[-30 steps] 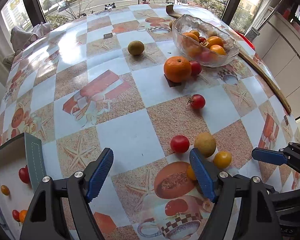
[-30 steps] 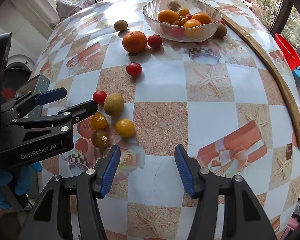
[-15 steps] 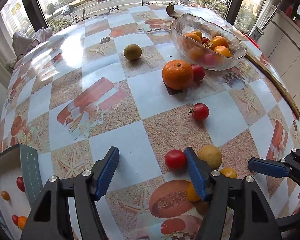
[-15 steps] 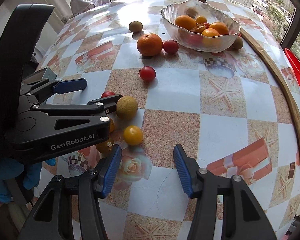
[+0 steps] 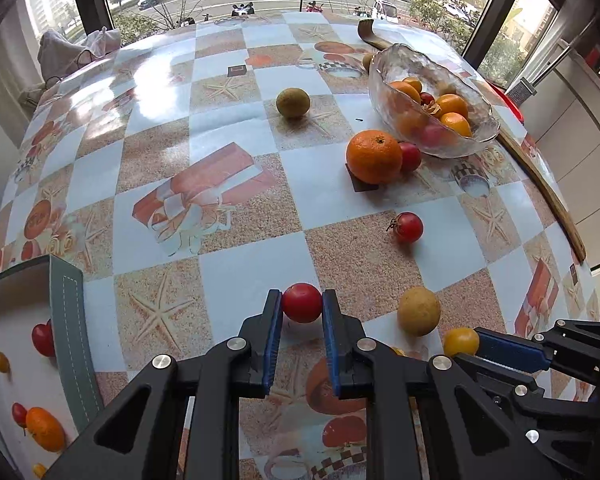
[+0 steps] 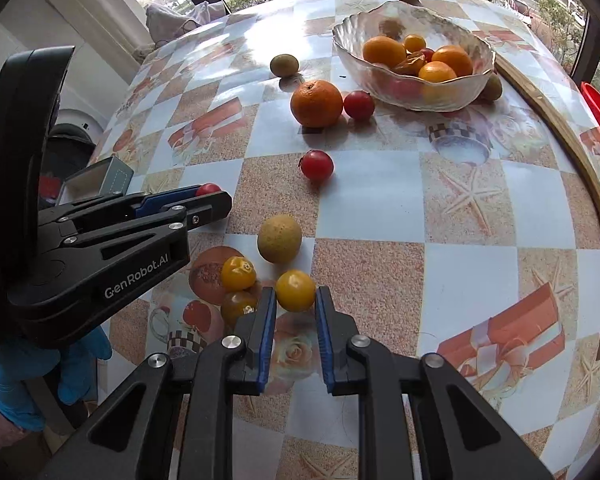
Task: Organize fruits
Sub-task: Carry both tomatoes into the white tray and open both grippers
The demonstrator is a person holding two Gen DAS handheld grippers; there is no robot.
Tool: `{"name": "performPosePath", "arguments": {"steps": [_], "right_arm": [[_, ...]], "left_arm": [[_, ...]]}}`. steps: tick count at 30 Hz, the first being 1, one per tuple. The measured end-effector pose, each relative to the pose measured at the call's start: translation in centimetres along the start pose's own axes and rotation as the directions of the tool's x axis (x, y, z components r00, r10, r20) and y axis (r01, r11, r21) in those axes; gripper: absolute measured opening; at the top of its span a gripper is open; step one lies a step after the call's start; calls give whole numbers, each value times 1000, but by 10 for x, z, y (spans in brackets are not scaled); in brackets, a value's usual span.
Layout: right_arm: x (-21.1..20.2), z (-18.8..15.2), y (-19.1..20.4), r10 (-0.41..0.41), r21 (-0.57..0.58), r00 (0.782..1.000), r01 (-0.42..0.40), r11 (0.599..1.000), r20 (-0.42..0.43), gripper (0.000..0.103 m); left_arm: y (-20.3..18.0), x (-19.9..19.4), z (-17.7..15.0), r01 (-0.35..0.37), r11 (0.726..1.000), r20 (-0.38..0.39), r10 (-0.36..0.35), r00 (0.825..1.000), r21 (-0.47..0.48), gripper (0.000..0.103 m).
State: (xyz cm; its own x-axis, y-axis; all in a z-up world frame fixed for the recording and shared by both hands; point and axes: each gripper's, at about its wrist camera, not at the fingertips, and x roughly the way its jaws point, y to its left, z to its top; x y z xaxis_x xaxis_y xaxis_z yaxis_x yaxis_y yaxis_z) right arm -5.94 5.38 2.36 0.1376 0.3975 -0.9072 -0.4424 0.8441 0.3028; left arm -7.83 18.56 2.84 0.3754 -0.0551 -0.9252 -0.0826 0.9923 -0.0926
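Note:
My left gripper [image 5: 301,304] is shut on a red cherry tomato [image 5: 301,302] that rests on the table; the tomato also shows in the right wrist view [image 6: 208,189]. My right gripper [image 6: 296,294] is shut on a yellow cherry tomato [image 6: 295,290], which also shows in the left wrist view [image 5: 461,341]. A tan round fruit [image 6: 279,238] lies just beyond it. Two more yellow tomatoes [image 6: 238,273] lie to its left. Another red tomato [image 6: 317,165] lies mid-table.
A glass bowl [image 6: 456,96] with oranges and tomatoes stands at the far right. A large orange [image 6: 316,98], a red tomato [image 6: 359,105] and a green fruit [image 6: 284,65] lie near it. A white box [image 5: 12,312] with small fruits sits at the left table edge.
Both grippers moved forward and closed: the left on the red tomato, the right on the yellow tomato. Both were open a second ago.

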Motion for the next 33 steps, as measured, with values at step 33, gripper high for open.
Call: {"name": "performPosePath", "arguments": {"steps": [33], "right_arm": [[0,24,147,114,-259,988,-138,956,-103,22]], "left_arm": [[132,-124,-126,-165,915,48,195,980,-367,21]]}}
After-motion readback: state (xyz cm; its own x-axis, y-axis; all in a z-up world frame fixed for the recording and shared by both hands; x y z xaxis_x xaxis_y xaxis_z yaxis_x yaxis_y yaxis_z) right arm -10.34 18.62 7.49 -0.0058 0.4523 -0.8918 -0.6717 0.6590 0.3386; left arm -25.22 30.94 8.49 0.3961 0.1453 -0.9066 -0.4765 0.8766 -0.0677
